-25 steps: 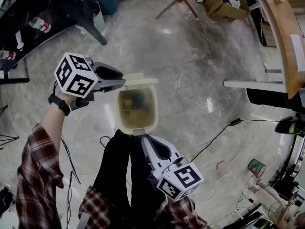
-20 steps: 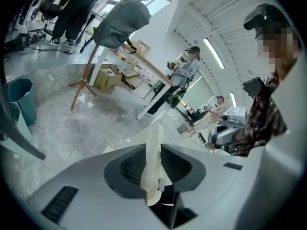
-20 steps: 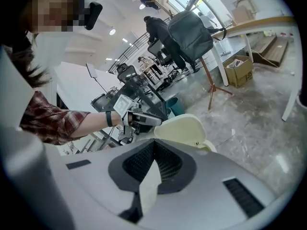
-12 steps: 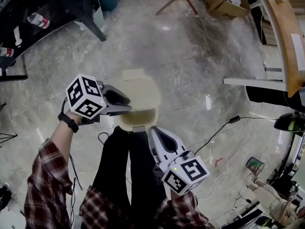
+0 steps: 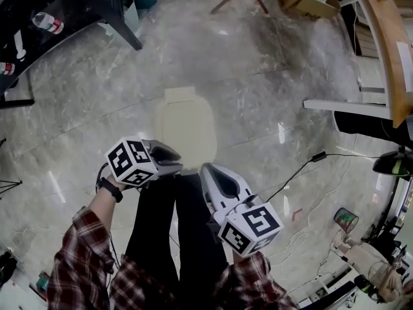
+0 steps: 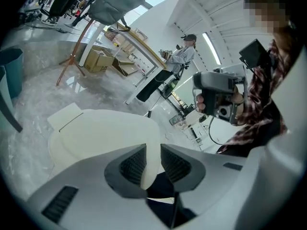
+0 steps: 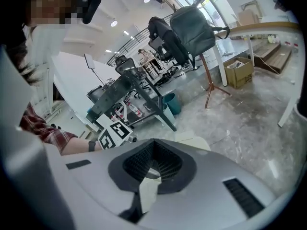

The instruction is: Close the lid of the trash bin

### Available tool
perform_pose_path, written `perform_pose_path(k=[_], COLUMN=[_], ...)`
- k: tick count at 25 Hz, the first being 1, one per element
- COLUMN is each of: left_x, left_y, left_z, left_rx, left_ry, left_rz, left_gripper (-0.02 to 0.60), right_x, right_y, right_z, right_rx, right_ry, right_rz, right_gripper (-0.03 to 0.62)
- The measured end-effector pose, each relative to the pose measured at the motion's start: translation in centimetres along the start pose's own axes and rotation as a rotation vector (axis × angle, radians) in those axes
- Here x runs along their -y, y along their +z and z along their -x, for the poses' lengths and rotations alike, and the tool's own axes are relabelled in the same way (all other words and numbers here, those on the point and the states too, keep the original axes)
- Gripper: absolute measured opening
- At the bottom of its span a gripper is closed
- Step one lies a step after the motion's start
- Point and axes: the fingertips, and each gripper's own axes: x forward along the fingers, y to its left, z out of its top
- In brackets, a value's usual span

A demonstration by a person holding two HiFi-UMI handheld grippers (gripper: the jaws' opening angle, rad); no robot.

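Marble floor [image 5: 277,76] spreads round the cream trash bin lid [image 5: 184,128], which stood half raised over an open mouth a moment ago and now lies flat and shut at the head view's centre. The left gripper [image 5: 177,166] has come down to the lid's 7 o'clock rim, forearm reaching forward, jaws pinched on that edge. The right gripper [image 5: 205,172] hangs at 5 o'clock, jaws together on nothing.

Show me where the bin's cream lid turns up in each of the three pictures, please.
Head view: the lid lies flat and shut at the picture's centre.
Left gripper view: it fills the lower left, large and close.
Right gripper view: only a sliver shows, just above the jaws, right of centre.
Shared landmark: the cardboard box.
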Motion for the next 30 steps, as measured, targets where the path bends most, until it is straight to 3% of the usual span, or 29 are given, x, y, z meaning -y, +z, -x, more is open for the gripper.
perform_pose_path(k=[5,11,16,22,30], left_x=[-1.0,-3.0,-4.7,-5.8,-6.7], left_y=[-2.1,-4.9,-6.3,-7.5,-8.6], left_z=[-2.0,-4.5,-5.9,-7.3,-8.6], left_rx=[0.046,0.038,0.01,-0.033,-0.085], left_ry=[0.034,0.111,0.157,0.173,0.198], left_rz=[0.042,0.067,0.055,0.093,0.048], left_gripper=[0.103,0.103,0.06,0.058,0.012], right_x=[1.1,2.4,3.4,4.0,4.7], right_y=[-2.6,-5.3,-6.7,-8.8,-10.8], right_z=[-1.5,-2.4,-3.1,-3.7,-4.5], right_rx=[-0.052,-0.09,-0.096,-0.114,-0.134], right_ry=[-0.011,-0.025,-0.029,-0.028,-0.032], right_rz=[-0.018,-0.07,-0.101,-0.135,-0.168], right_gripper=[0.012,0.012,0.012,0.012,0.012])
